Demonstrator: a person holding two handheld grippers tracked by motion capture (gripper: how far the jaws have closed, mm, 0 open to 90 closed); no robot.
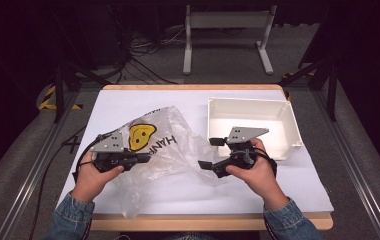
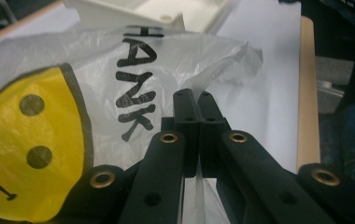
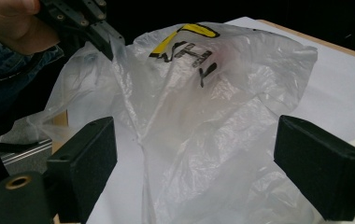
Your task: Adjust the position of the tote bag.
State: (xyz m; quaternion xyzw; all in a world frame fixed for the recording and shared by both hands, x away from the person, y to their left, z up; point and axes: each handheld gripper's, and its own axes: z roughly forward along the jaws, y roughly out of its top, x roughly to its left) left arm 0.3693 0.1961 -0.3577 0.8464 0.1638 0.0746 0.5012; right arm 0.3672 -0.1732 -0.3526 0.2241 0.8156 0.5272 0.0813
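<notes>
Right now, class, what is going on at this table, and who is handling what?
A person holds a gripper in each hand over a white-topped table. The left gripper is shut on a thin plastic bag printed with a yellow smiley face, lifting part of it. The right gripper is open, its jaws on either side of the bag's loose plastic. An empty white bin sits behind it.

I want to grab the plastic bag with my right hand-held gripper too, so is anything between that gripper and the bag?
Nothing visible is. The right hand-held gripper is open, and the plastic bag lies straight ahead between its jaws with no other thing in front of it. The left hand-held gripper is shut on the bag's far side, and the white bin sits off to the side.
</notes>
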